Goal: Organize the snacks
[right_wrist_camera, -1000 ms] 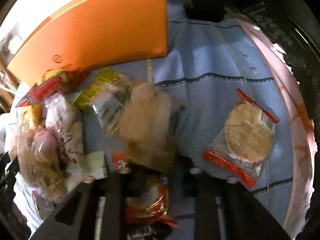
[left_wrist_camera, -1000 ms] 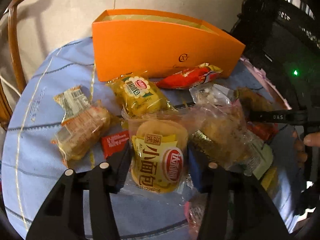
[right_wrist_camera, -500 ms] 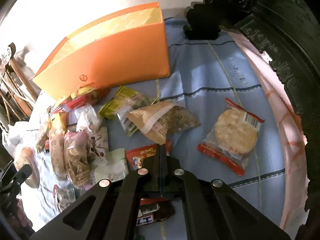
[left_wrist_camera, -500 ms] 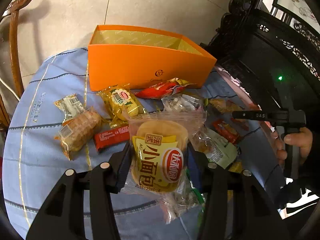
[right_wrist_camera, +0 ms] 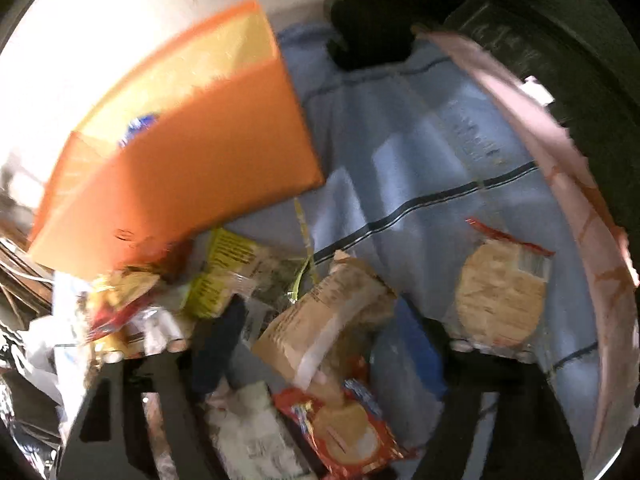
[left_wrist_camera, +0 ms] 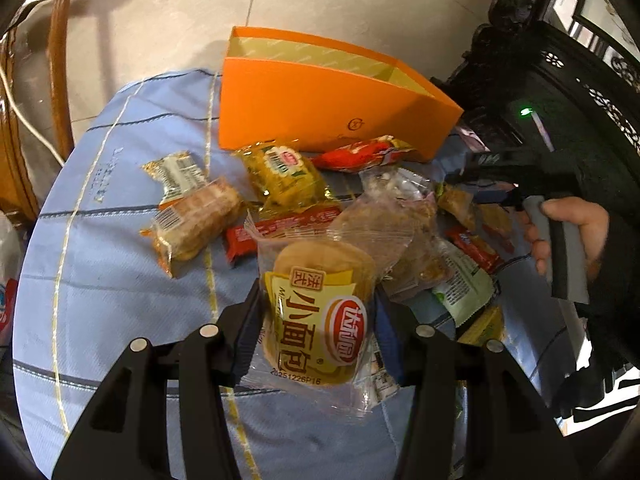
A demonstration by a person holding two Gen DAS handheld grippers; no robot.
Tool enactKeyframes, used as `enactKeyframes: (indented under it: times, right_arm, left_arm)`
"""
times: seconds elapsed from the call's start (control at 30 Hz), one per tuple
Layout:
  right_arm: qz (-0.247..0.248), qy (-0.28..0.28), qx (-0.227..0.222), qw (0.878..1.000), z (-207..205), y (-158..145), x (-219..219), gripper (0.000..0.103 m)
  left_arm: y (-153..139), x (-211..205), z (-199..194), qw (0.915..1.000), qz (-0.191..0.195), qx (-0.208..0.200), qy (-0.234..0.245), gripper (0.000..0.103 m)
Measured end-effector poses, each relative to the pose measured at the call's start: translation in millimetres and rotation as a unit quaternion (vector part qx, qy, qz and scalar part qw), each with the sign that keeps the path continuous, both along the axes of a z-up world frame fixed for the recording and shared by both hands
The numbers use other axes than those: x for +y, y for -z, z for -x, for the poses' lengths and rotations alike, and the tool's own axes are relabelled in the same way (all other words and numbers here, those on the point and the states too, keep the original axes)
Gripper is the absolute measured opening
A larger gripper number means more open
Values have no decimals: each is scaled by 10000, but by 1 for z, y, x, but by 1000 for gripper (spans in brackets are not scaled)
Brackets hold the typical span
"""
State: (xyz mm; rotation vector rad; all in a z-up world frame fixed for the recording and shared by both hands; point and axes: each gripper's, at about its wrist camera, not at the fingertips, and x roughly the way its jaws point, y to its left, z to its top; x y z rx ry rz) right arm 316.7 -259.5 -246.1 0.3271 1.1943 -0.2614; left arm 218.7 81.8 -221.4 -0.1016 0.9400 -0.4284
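In your left wrist view, the left tongs (left_wrist_camera: 320, 320) at lower centre are clamped on a yellow bread packet (left_wrist_camera: 316, 312); carrying it to the orange box (left_wrist_camera: 320, 108) at upper centre looks like your next move. In the blurred right wrist view, the right tongs (right_wrist_camera: 320, 356) have just been opening and stand apart over a brown packet (right_wrist_camera: 324, 320) at centre, apparently not pressing it.

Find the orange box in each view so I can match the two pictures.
Left wrist view: the orange box stands upper centre, at the far edge of the snack pile, open top showing.
Right wrist view: the orange box fills the upper left, blurred.
Shared landmark: the blue striped tablecloth under it.
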Motion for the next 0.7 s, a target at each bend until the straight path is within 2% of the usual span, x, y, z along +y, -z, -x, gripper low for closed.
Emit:
enactKeyframes:
  times: [0.03, 0.07, 0.17, 0.3, 0.4, 0.7]
  right_arm:
    - [155, 35, 16, 9999, 0, 1, 0, 44]
    - [192, 96, 32, 9998, 1, 2, -2, 36]
    - [175, -83, 82, 9998, 10, -1, -5, 30]
    - [82, -423, -141, 9990, 35, -12, -8, 27]
    - [-77, -402, -374, 9985, 57, -23, -14, 25]
    - [120, -763, -1035, 9916, 89, -70, 3, 20]
  left_arm:
    - [0, 2, 0, 10000, 3, 12, -26, 50]
    - [1, 4, 0, 10000, 1, 12, -59, 50]
    - [2, 11, -1, 9999, 40, 37, -154, 50]
    - [3, 15, -4, 9995, 145, 67, -265, 50]
    - [0, 11, -4, 9996, 178, 7, -223, 50]
    - [-20, -5, -3, 9995, 140, -269, 27, 50]
